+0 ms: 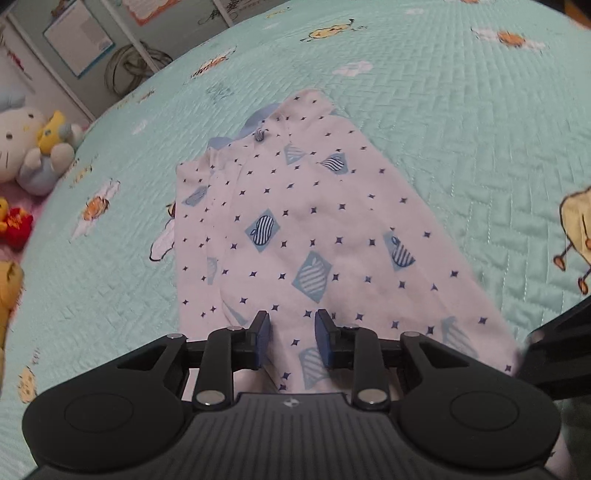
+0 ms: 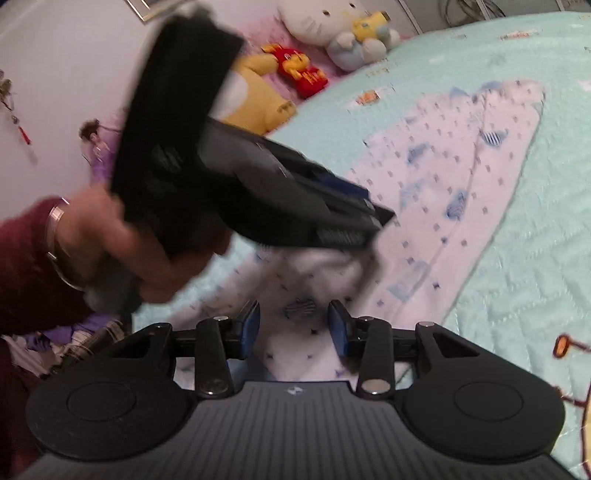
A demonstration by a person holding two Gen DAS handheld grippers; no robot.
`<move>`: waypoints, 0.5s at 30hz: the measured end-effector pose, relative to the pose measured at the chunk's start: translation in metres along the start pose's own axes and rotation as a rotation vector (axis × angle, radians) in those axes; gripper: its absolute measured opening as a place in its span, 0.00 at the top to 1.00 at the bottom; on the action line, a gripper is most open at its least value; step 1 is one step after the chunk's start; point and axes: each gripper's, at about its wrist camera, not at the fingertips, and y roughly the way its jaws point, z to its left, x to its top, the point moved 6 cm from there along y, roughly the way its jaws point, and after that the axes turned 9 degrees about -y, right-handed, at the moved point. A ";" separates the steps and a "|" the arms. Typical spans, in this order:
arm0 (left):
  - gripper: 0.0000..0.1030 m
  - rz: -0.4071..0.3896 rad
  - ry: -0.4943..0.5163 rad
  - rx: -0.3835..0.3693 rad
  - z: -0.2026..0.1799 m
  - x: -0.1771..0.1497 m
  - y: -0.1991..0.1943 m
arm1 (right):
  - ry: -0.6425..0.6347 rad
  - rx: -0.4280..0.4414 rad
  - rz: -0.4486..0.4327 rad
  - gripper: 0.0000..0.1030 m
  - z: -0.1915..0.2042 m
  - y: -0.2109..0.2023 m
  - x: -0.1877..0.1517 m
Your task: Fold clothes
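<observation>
A white garment (image 1: pixel 314 221) with small dark stars and blue striped apples lies folded lengthwise on the mint quilt, its blue collar at the far end. My left gripper (image 1: pixel 291 332) hovers over the near hem, open, with cloth showing under the gap and neither pad pressing on it. In the right wrist view the same garment (image 2: pixel 461 177) stretches away to the right, bunched at the near end. My right gripper (image 2: pixel 293 321) is open over that bunched cloth. The left gripper (image 2: pixel 376 218) crosses the view, blurred, held by a hand (image 2: pixel 147 251) in a maroon sleeve.
The mint quilted bedspread (image 1: pixel 461 110) with cartoon prints covers the bed. Plush toys lie past its far edge: a white cat doll (image 2: pixel 332 22), a yellow bear (image 2: pixel 255 99) and a small red one (image 2: pixel 303 74). A wall with posters (image 1: pixel 77 37) stands behind.
</observation>
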 end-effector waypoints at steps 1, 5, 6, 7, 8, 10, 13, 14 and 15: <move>0.72 0.005 0.002 0.001 0.000 0.000 0.000 | -0.007 0.043 -0.023 0.59 0.005 -0.006 0.003; 0.72 0.021 0.002 0.006 -0.001 0.002 0.001 | -0.054 0.095 -0.001 0.60 0.019 -0.009 0.001; 0.73 0.024 0.003 0.008 -0.002 0.002 0.002 | -0.067 0.083 0.027 0.60 0.020 -0.005 -0.002; 0.74 0.024 0.010 0.012 -0.003 0.002 0.001 | -0.079 0.070 0.056 0.62 0.022 -0.001 -0.005; 0.74 0.023 0.017 0.015 -0.004 0.002 0.001 | -0.092 0.058 0.084 0.62 0.023 0.002 -0.008; 0.74 0.024 0.027 0.020 -0.005 0.002 0.001 | -0.112 0.056 0.091 0.62 0.026 0.001 -0.007; 0.74 0.030 0.034 0.022 -0.006 0.003 0.001 | -0.098 0.127 0.008 0.63 0.031 -0.013 0.000; 0.74 0.033 0.034 0.022 -0.006 0.003 0.002 | -0.098 0.141 0.001 0.64 0.033 -0.013 0.000; 0.75 0.036 0.033 0.022 -0.006 0.003 0.002 | -0.099 0.121 0.023 0.65 0.030 -0.009 -0.002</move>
